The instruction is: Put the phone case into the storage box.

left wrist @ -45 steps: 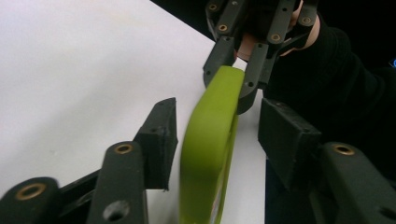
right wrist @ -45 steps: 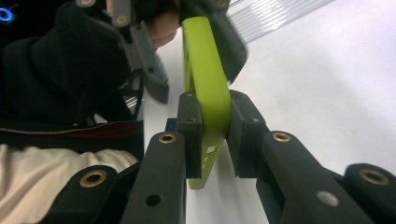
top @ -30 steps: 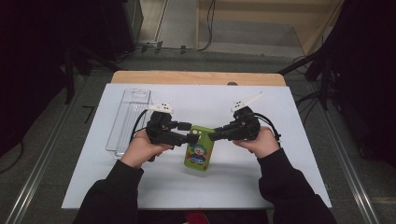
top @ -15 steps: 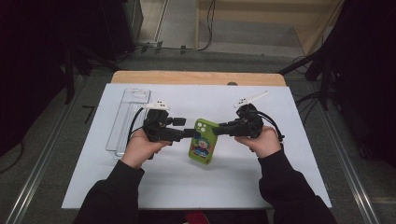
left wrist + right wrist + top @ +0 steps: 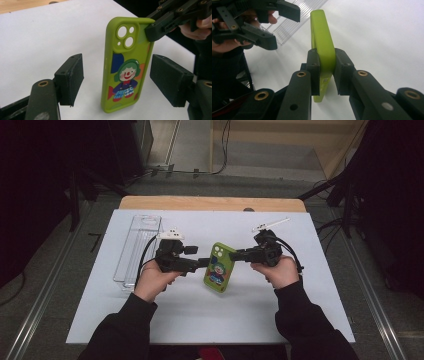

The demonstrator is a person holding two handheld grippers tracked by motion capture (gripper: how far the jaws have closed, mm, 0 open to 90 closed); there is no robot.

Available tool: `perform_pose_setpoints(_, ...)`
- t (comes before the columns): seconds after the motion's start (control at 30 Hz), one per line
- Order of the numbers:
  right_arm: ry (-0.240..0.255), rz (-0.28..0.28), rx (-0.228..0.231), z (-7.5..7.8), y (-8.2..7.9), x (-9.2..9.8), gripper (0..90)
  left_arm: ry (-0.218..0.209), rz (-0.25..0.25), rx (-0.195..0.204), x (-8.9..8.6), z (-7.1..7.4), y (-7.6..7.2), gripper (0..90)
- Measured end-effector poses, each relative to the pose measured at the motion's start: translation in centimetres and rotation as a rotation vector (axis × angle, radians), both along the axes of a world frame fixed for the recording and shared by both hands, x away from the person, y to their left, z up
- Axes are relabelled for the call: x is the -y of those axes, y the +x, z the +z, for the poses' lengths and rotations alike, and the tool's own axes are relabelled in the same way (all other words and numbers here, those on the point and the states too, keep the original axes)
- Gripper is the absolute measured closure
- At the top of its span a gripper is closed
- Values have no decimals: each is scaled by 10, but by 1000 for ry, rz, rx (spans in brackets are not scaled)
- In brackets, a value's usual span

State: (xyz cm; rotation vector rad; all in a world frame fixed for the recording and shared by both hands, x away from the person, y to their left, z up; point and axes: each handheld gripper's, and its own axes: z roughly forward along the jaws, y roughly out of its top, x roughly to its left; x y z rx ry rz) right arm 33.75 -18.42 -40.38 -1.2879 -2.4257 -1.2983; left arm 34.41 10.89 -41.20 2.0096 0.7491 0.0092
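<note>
R gripper (image 5: 325,72) is clamped on the green phone case (image 5: 219,267): in the right gripper view both pads pinch the case's thin edge, w/ the case standing on edge btwn them. In the left gripper view that same gripper bites the case's top corner, at approx 1 o'clock from the camera cut-outs.

L gripper (image 5: 115,80): jaws have just been opening. Pads now stand apart on either side of the case w/ clear gaps both sides, so not pressing it; the case sits btwn them but is free of them. A sec ago, high view showed the L gripper right up against the case, which lay flatter and lower on the desk (image 5: 300,320); half a sec ago it was already tipped up and nearer the R gripper.

Now the case is tilted up near the desk's middle, clown print facing the L gripper, lower end down by the desk. Whether that end touches the white surface, can't tell for sure.

Outward: clear plastic tray (image 5: 136,247) lies at approx 9–10 o'clock from the case, well apart, beyond the L hand (image 5: 152,280). R hand (image 5: 280,270) sits at 3 o'clock.

Read: looks like a hand-over, L to R. R now carries the case alone. L can prob back off.
</note>
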Motion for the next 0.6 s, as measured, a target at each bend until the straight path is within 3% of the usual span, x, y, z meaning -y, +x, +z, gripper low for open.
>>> perform_pose_setpoints(0.07, 1, -9, 1, 0, 0, -1, 747, 0, 6, 8, 1, -1, 0, 273)
perform_pose_setpoints(0.17, -5, -19, 6, 1, 1, -4, 747, 4, 3, 9, 3, -2, -1, 203)
perform_pose_setpoints(0.3, -7, -26, 4, 3, 1, -7, 748, 23, 27, 34, 8, -6, -1, 0)
perform_pose_setpoints(0.43, -10, -31, 6, 5, 2, -11, 747, 10, 41, 31, 9, -8, -2, 0)
perform_pose_setpoints(0.6, -7, -42, 10, 7, 4, -15, 747, 32, 57, 49, 12, -10, -4, 0)
